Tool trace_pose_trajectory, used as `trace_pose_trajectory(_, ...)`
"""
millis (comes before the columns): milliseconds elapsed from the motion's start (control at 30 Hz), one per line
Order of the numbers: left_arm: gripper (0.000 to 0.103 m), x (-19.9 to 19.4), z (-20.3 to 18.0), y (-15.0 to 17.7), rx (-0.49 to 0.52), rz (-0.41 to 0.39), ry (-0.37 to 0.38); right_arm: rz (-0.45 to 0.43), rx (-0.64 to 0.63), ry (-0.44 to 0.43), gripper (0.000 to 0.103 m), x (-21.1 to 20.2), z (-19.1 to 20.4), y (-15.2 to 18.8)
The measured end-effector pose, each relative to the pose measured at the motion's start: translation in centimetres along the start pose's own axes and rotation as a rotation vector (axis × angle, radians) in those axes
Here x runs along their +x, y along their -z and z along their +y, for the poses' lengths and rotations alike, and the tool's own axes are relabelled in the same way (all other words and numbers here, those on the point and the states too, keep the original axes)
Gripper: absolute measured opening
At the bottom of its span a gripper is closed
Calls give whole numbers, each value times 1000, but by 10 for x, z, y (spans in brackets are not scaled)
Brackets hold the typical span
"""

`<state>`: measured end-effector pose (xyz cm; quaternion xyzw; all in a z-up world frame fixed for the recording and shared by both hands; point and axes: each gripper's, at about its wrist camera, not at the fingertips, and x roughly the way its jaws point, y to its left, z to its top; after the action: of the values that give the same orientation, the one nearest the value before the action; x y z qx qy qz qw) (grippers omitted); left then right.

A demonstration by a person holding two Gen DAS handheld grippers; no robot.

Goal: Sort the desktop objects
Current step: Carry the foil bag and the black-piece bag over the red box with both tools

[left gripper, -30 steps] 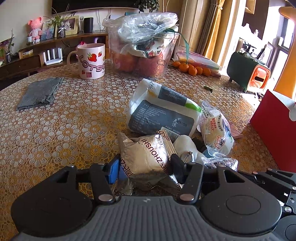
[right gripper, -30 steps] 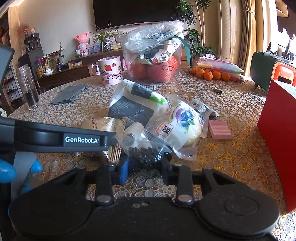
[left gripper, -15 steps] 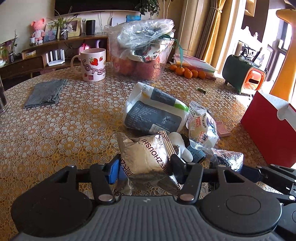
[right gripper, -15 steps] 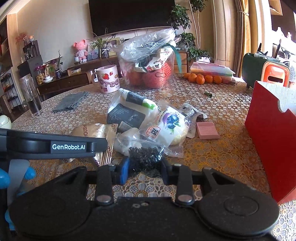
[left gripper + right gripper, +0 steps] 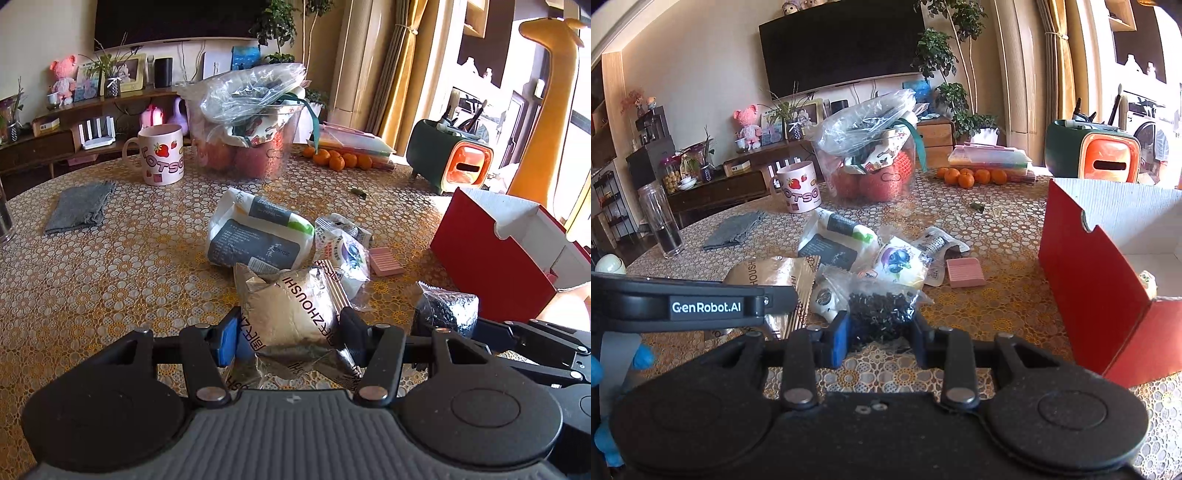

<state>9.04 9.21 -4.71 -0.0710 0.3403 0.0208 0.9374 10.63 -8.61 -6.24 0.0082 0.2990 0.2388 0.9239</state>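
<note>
My left gripper (image 5: 290, 334) is shut on a silver foil snack packet (image 5: 288, 314) and holds it above the table. My right gripper (image 5: 881, 334) is shut on a clear bag of small black pieces (image 5: 879, 314), also lifted; that bag shows at the right of the left wrist view (image 5: 447, 312). On the table lie a white and grey tissue pack (image 5: 255, 236), a blueberry snack bag (image 5: 897, 260) and a pink sticky-note pad (image 5: 964, 272). An open red box (image 5: 1089, 288) stands to the right.
A strawberry mug (image 5: 160, 158), a plastic tub of fruit with a bag on top (image 5: 247, 140), oranges (image 5: 340, 160), a grey cloth (image 5: 79, 206), a green and orange holder (image 5: 450, 160) and a glass bottle (image 5: 661, 221) stand around the table's far side.
Both grippers have risen and pulled back with their packets. The pile on the table looks smaller and farther, and the red box shows more fully on the right.
</note>
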Motion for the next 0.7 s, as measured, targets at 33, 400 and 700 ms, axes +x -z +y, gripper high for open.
trace_pose_trajectory(33,56,-3,-3,0,3,-2,4,-2,2,0,33,-3,-2,0)
trace_pose_trajectory(400,56,-32,-52,-4,58,-30,88,-54,21,21,33,-56,-37,-6)
trace_pose_trajectory(700,56,-45,-94,-6,104,-36,164,-80,31,50,33,-90,-68,-4)
